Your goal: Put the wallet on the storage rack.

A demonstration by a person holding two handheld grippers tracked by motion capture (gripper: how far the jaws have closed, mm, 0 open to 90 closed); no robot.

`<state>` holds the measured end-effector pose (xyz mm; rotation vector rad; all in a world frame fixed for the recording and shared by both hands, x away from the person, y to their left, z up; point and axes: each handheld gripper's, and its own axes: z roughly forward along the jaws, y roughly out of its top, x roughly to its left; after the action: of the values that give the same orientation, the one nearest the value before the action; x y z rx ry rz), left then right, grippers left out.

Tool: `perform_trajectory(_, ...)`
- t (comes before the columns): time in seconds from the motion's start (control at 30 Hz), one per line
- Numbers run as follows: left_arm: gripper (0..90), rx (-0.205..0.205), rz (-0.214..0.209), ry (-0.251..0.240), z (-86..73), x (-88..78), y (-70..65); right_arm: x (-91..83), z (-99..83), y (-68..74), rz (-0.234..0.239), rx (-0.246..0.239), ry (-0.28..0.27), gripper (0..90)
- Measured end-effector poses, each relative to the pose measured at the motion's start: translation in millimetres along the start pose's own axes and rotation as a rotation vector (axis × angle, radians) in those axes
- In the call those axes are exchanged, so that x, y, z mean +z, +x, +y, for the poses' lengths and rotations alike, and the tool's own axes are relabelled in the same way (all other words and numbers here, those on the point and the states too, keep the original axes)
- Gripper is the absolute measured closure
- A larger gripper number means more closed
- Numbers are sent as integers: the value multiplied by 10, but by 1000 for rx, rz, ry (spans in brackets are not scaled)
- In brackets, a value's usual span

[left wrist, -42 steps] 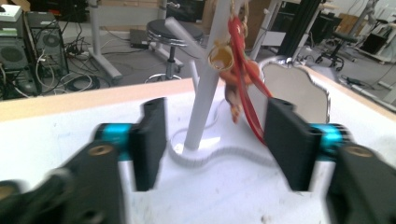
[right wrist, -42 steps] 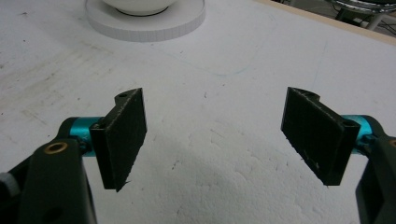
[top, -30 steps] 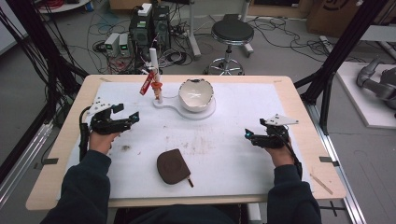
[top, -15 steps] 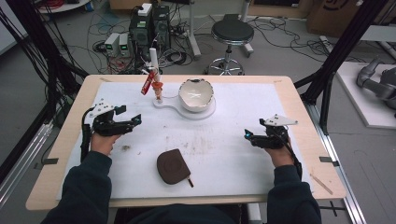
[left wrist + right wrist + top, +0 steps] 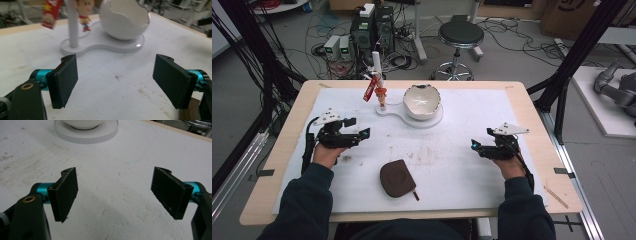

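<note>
On the white mat (image 5: 452,165) covering the wooden table (image 5: 532,125), the left gripper (image 5: 362,134) sits at the left side with its jaws spread wide and nothing between them; compared with a second ago it has shifted slightly inward and toward the middle of the mat, its tips now pointing more to the right. In the left gripper view, that gripper (image 5: 115,82) faces the white egg-shaped bowl (image 5: 125,18) on its flat white base (image 5: 100,46), with a thin white post (image 5: 72,25) rising from the base's smaller end, a red packet (image 5: 51,12) hanging beside it and a small figurine (image 5: 83,15) just behind. The right gripper (image 5: 474,145) rests at the right side of the mat, jaws likewise parted and empty, in much the same place as before. In the right gripper view, this gripper (image 5: 113,195) looks across bare, scuffed mat toward the round edge of the base (image 5: 87,132). Seen from above, the bowl (image 5: 422,101) stands at the far middle of the mat, and a dark brown pouch (image 5: 397,178) lies near the front edge between the two forearms, unmoved, well apart from both grippers.
</note>
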<state>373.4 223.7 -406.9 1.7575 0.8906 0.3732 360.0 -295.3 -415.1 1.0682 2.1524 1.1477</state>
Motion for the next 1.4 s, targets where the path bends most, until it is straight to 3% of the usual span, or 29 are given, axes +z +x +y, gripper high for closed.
perform_trajectory(0.07, 201, 7, -37, 37, -22, 59, -72, -5, 1, 10, 7, 1, -1, 220)
perform_trajectory(0.13, 202, 13, -60, 48, -50, 105, -146, -7, 5, 32, 15, -7, 0, 220)
perform_trajectory(0.2, 202, -8, -98, 57, -95, 165, -230, -2, 8, 58, 27, -10, 1, 220)
perform_trajectory(0.33, 201, 7, -157, 107, -147, 259, -357, 19, 14, 69, 42, -7, -2, 220)
perform_trajectory(0.53, 201, 47, -208, 180, -215, 366, -495, 24, 12, 64, 45, 1, -1, 220)
perform_trajectory(0.7, 202, 77, -243, 270, -292, 466, -581, 30, 14, 73, 46, -3, 4, 220)
perform_trajectory(0.73, 203, 85, -249, 289, -307, 480, -587, 38, 17, 76, 48, 1, 2, 221)
perform_trajectory(0.9, 225, 48, -282, 304, -318, 483, -553, 50, 16, 74, 51, -6, 6, 221)
perform_trajectory(1.03, 250, 0, -359, 305, -320, 480, -544, 42, 18, 71, 51, -3, 1, 221)
perform_trajectory(1.1, 273, 1, -395, 314, -319, 469, -538, 39, 18, 66, 53, -5, -1, 222)
perform_trajectory(1.17, 275, 17, -420, 364, -358, 492, -557, 43, 18, 71, 54, 0, 1, 222)
perform_trajectory(1.27, 283, -3, -442, 372, -363, 509, -559, 56, 18, 74, 56, -6, 6, 222)
perform_trajectory(1.3, 336, -8, -475, 372, -362, 504, -549, 55, 18, 77, 57, -5, 6, 223)
perform_trajectory(1.33, 449, 4, -490, 370, -356, 493, -556, 55, 18, 78, 58, -5, 7, 224)
perform_trajectory(1.4, 460, 5, -474, 377, -342, 491, -575, 55, 19, 78, 57, -4, 7, 224)
